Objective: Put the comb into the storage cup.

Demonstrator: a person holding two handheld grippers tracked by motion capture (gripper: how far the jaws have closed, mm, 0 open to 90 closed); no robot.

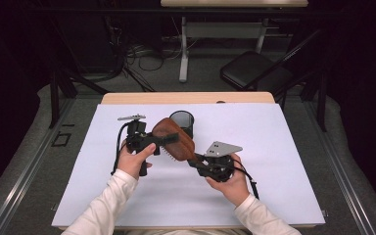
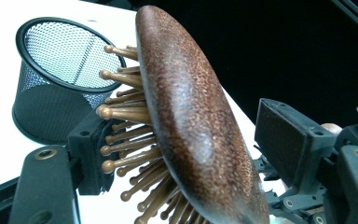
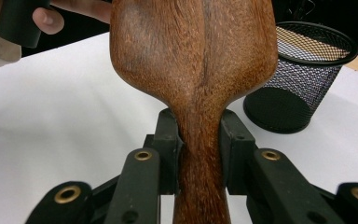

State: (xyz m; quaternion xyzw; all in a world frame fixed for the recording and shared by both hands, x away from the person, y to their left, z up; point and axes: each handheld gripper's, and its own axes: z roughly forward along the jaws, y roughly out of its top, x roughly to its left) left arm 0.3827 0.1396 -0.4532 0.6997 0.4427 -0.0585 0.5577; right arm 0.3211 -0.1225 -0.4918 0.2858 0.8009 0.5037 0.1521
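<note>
A: Where is the wooden hairbrush (image 1: 172, 138) now?

B: It is in the air above the middle of the counter (image 1: 284, 161), between the two hands. The right gripper (image 3: 200, 144) holds it by the handle: in the right gripper view its two fingers (image 3: 168, 140) press on both sides of the narrow neck, just under the wide head.

A: And the left gripper (image 2: 186, 144)?

B: Its fingers stand wide, around the head of the brush. In the left gripper view one finger (image 2: 91, 154) is in the bristles (image 2: 126, 140), and the other (image 2: 284, 140) is apart from the smooth wooden back. I cannot tell if the first pad really presses.

A: How does the brush lie?

B: It is tilted, the handle going down toward the right hand (image 1: 230, 181), the bristles facing down and to the person.

A: What else is on the counter?

B: A black mesh cup (image 1: 182, 122) stands upright behind the brush, near the far edge. A white sheet covers the counter.
</note>
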